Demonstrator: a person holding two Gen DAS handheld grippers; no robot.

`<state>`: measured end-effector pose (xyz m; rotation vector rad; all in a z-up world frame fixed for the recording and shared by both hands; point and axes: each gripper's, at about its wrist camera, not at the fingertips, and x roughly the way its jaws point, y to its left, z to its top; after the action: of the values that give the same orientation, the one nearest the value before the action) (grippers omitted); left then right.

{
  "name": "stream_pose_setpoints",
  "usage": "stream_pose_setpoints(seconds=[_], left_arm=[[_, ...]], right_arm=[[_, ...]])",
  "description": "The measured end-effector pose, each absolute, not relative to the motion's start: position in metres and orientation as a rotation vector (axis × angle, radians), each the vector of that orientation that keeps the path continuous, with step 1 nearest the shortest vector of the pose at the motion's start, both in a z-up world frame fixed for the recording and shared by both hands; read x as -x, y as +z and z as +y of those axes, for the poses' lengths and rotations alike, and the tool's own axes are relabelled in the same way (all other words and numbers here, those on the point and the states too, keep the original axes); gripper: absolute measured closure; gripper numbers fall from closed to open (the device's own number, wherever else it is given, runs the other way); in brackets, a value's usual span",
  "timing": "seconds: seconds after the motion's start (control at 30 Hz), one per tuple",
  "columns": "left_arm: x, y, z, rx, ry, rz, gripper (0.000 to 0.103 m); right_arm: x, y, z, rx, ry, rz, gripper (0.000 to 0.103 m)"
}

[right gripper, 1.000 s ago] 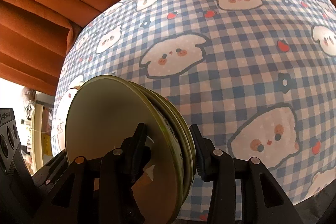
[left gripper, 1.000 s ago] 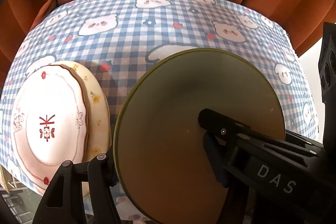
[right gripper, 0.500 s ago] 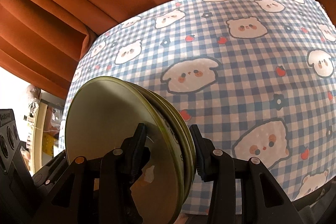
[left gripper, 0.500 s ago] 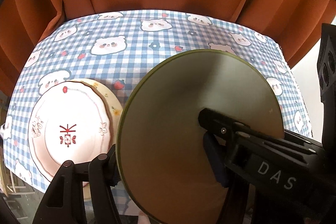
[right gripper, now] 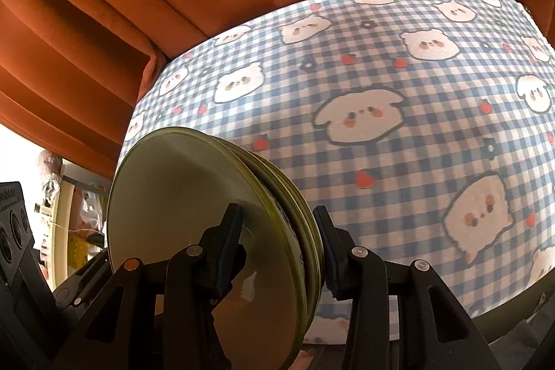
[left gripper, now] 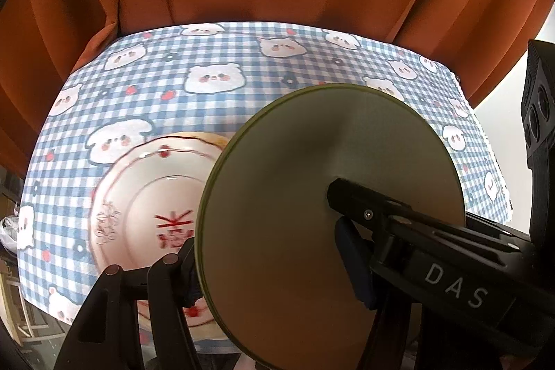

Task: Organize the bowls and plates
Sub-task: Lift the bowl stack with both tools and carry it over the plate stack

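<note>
Now both tools, left tool (left gripper: 263,262) and right tool (right gripper: 277,238), clamp opposite edges of the green plates (right gripper: 194,217), held tilted above the table (left gripper: 242,99), white plates (left gripper: 149,196) lying down-left, nearer the left tool.

Black plastic gripper (right gripper: 277,245), silver screws, blue pads, white "DAS" lettering

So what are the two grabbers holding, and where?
Both hold the stack of round olive-green plates on edge: the right gripper pinches its lower rim, the left gripper clamps across it.
</note>
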<state>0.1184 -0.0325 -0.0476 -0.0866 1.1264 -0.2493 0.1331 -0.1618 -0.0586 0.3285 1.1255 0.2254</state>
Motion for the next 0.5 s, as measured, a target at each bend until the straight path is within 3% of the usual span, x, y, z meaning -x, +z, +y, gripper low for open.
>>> stream_pose_setpoints(seconds=[0.5], left_arm=[[-0.124,-0.06,0.05,0.1,-0.241,1.166,0.037]], right_arm=[[-0.142,-0.074,-0.076,-0.32,0.224,1.164,0.058]])
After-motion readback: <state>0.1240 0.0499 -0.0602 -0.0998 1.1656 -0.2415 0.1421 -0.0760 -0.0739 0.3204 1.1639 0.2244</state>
